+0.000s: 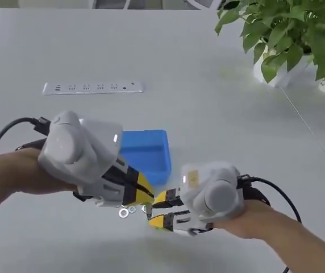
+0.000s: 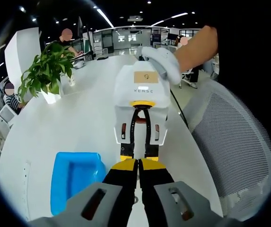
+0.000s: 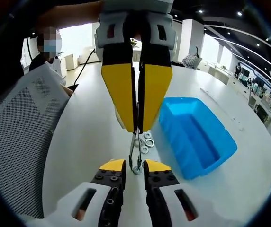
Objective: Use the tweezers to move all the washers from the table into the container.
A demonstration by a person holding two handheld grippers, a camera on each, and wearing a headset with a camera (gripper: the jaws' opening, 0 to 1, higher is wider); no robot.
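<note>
Washers [image 3: 149,142] — small silver rings | left claw [image 3: 137,128] pinching tweezers [image 3: 134,142] | right claw [image 3: 134,166] — spread

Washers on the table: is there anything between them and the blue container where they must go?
Nothing visible does. In the right gripper view, bare table separates the washers from the container; only its own near wall must be cleared. The left gripper, holding the tweezers, is not in that path.
</note>
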